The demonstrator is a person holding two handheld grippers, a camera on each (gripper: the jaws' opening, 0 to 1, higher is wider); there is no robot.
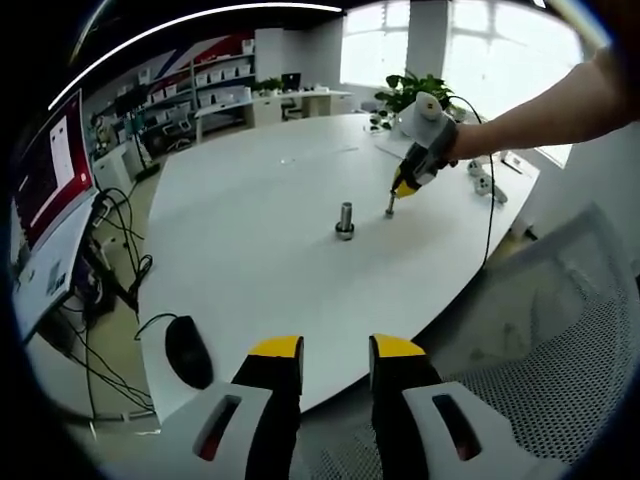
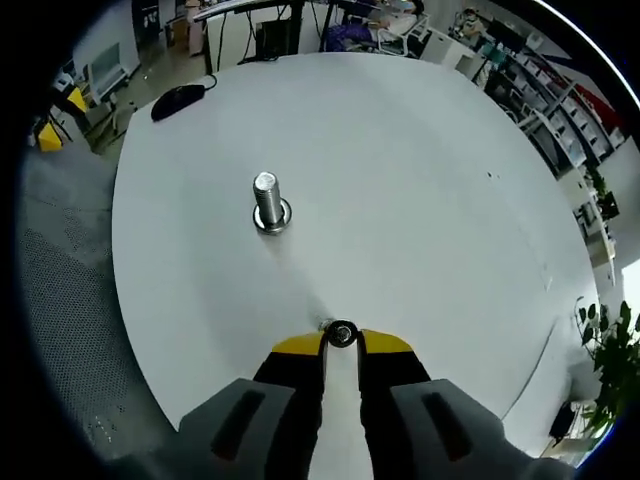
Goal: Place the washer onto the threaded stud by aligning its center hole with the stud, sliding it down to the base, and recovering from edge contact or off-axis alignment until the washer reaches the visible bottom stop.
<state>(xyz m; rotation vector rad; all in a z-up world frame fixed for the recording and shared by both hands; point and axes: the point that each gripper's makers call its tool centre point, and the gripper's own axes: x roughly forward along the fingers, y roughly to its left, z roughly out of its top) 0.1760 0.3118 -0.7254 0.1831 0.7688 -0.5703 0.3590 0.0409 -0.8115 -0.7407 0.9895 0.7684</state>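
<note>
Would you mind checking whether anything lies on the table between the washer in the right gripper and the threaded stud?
Nothing visible does. The right gripper holds the washer at its tips just above the white table, and the stretch of tabletop between it and the upright threaded stud is bare. The mouse lies far beyond the stud.

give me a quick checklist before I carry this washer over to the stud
1. Washer held at the right gripper fingertips: ok.
2. Washer lifted off the table: cannot tell.
3. Threaded stud upright on its base: ok.
4. Washer hole lined up over the stud: not ok, the two are apart.
5. Table between washer and stud bare: ok.
6. Left gripper back at the table edge, fingers apart, holding nothing: ok.
</note>
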